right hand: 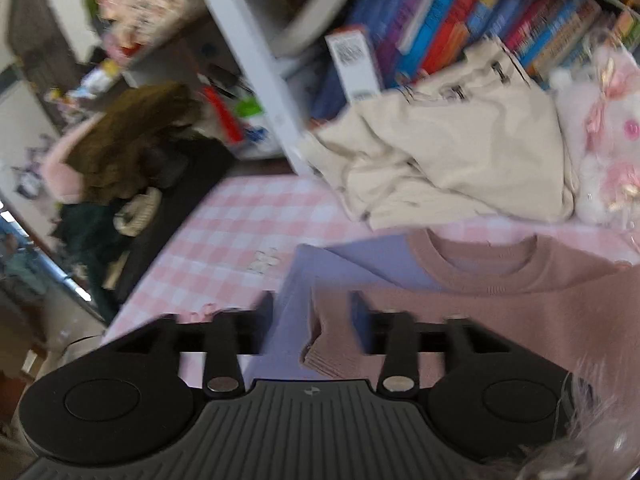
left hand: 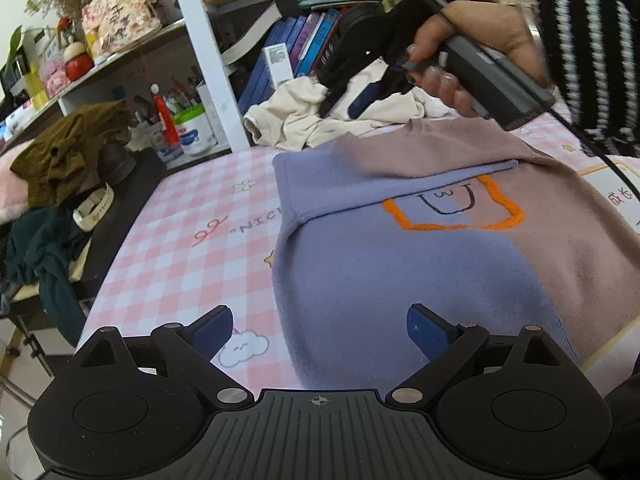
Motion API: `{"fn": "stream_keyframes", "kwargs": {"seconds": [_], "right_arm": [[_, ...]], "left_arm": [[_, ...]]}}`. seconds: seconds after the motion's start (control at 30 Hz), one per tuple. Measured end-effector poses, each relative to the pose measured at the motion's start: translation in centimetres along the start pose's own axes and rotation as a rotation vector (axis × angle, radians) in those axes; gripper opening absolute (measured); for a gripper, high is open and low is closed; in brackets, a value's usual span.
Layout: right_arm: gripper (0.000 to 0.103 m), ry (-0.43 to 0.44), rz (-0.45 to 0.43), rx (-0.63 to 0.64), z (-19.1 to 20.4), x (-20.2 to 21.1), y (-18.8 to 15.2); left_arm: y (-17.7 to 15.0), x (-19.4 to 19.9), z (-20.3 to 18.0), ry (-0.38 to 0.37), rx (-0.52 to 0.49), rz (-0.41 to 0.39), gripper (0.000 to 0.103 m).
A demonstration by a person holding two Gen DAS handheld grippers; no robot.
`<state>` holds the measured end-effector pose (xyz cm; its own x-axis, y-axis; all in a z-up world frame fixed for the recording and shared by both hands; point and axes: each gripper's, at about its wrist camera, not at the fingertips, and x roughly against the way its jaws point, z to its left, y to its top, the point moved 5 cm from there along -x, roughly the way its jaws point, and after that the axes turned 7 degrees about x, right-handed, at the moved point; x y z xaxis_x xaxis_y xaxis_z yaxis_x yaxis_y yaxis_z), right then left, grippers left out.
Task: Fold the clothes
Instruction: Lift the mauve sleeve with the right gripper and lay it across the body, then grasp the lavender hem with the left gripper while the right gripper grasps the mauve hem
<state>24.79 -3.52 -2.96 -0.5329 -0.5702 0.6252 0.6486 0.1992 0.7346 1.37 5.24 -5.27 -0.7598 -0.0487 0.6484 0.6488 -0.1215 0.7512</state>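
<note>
Right wrist view had the right gripper (right hand: 312, 314) half spread over the sweater's (right hand: 500, 320) pink cuff, the left gripper (left hand: 320, 330) gaped empty above its hem, so sleeves looked folded and next probably needs pinching that hem.

Books (right hand: 460, 32) fill the shelf (left hand: 224, 60) (flowers (left hand: 120, 12) leftward)
</note>
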Motion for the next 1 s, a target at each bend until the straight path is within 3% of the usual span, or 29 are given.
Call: {"fn": "stream_keyframes", "kwargs": {"seconds": [0.27,0.6,0.8,1.0], "right_arm": [[0.046,-0.156,0.082,0.009,-4.0,5.5,-6.6],[0.045,-0.430,0.181,-0.064,-8.0,14.8,-18.2],[0.045,-0.448,0.216,-0.155,-7.6,17.7,-23.1],[0.044,-0.474,0.187,-0.162,-6.3,19.4,-24.3]], "left_arm": [[0.6,-1.3,0.5,-0.041,0.055,0.017,0.096],[-0.4,-3.6,2.5,-0.050,0.174,0.131,0.096],[-1.2,-3.7,4.3,-0.080,0.310,0.167,0.095],[-2.3,-2.9,3.6,-0.094,0.312,0.186,0.095]]}}
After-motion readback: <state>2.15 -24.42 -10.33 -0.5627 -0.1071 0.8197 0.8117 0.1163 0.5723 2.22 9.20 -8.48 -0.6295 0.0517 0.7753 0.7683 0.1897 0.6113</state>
